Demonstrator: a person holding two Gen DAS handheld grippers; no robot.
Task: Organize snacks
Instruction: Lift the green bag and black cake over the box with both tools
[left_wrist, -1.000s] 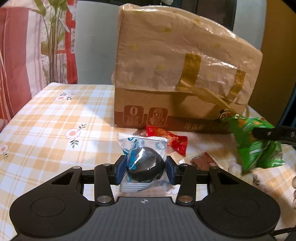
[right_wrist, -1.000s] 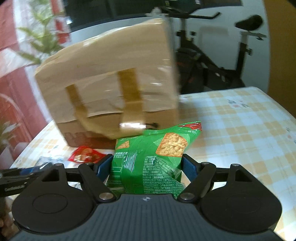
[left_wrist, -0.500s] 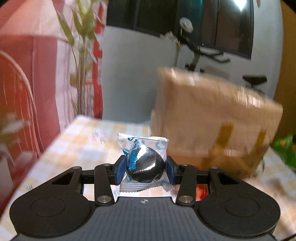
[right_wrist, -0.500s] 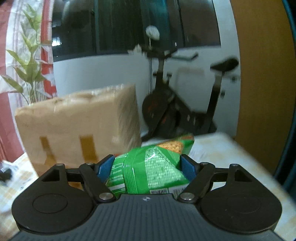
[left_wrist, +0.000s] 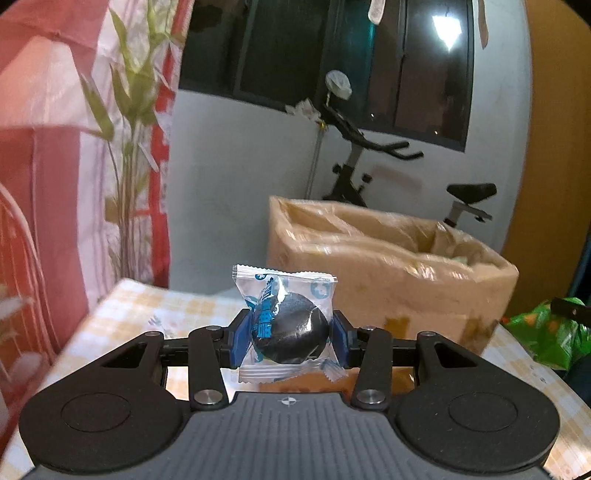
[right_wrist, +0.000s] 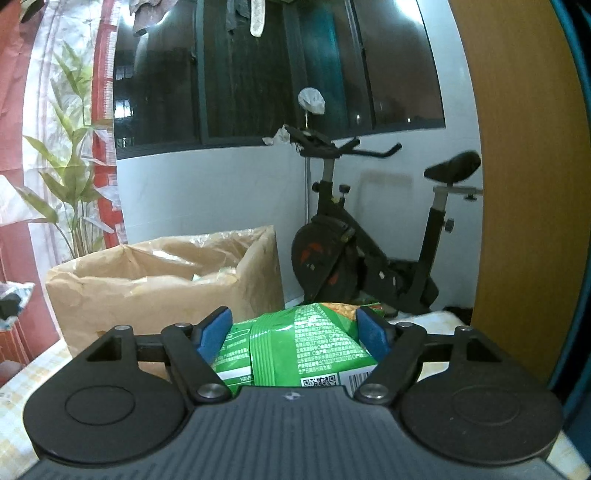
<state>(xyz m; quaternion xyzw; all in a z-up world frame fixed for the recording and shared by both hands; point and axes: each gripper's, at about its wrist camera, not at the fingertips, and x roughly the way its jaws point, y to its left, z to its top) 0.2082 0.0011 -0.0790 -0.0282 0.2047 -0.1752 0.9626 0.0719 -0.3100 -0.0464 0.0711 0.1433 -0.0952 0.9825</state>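
My left gripper (left_wrist: 290, 334) is shut on a clear packet with a dark round snack (left_wrist: 291, 328), held in the air above the table. My right gripper (right_wrist: 293, 332) is shut on a green cracker bag (right_wrist: 295, 347), also raised. The open cardboard box (left_wrist: 388, 280) lined with plastic stands on the table ahead and right of the left gripper. In the right wrist view the box (right_wrist: 162, 284) is ahead and to the left, its open top level with the fingers. The green bag (left_wrist: 546, 332) shows at the right edge of the left wrist view.
The table has a yellow checked cloth (left_wrist: 159, 314). An exercise bike (right_wrist: 369, 236) stands behind the table by the white wall. A plant (left_wrist: 125, 147) and red curtain are at the left. A wooden panel (right_wrist: 517, 184) rises at the right.
Both grippers have risen with their snacks from table level to about the height of the box's open top. The loose snacks on the table have dropped out of sight.
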